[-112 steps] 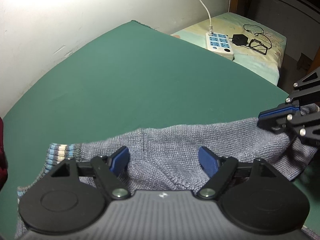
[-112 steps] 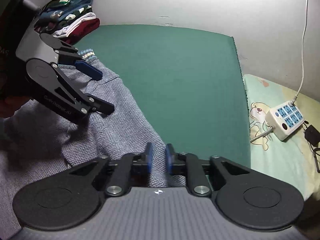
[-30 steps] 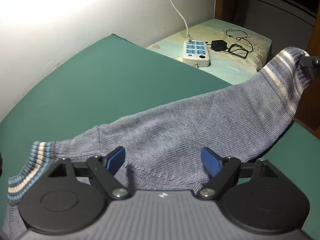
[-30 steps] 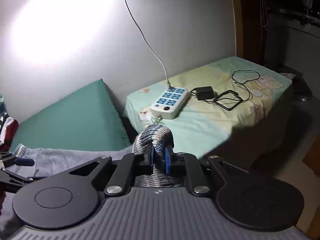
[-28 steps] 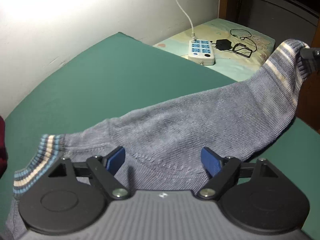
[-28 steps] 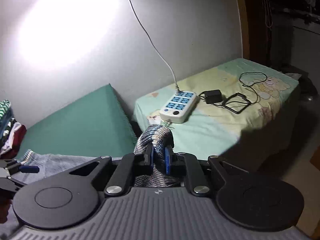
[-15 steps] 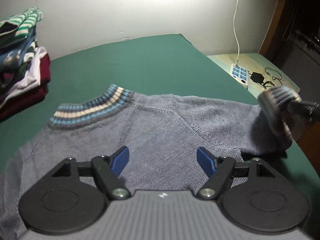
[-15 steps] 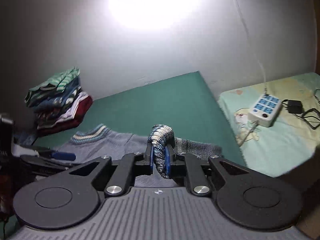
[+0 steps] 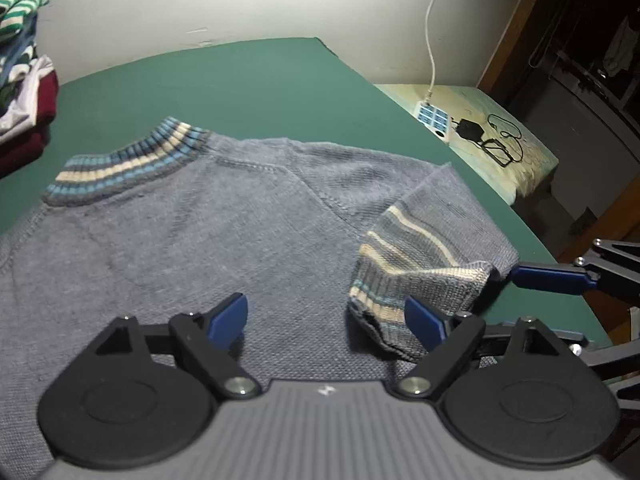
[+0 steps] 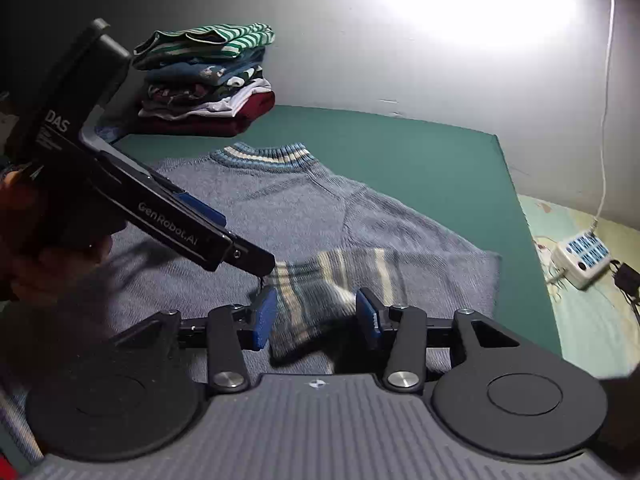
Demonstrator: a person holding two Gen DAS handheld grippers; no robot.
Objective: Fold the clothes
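Observation:
A grey knit sweater (image 9: 224,240) lies flat on the green table (image 9: 248,80), its striped collar (image 9: 128,164) toward the wall. One sleeve is folded back over the body. Its striped cuff (image 9: 404,276) rests rumpled on the knit. My right gripper (image 10: 316,318) is open, with the loose cuff (image 10: 316,300) lying between its blue pads. A blue finger (image 9: 552,278) of it shows at the cuff's right edge. My left gripper (image 9: 326,320) hovers open over the sweater's body, just left of the cuff, holding nothing. It also crosses the right wrist view as the left gripper (image 10: 244,242).
A stack of folded clothes (image 10: 208,80) stands at the back left by the wall. Right of the table's edge (image 10: 516,208) is a bed with a pale sheet (image 9: 504,152), a white power strip (image 10: 584,256) and a black charger (image 9: 470,130).
My right gripper carried the cuff from far out on the right back over the sweater's body, then opened and let it go. The left gripper stayed open over the body.

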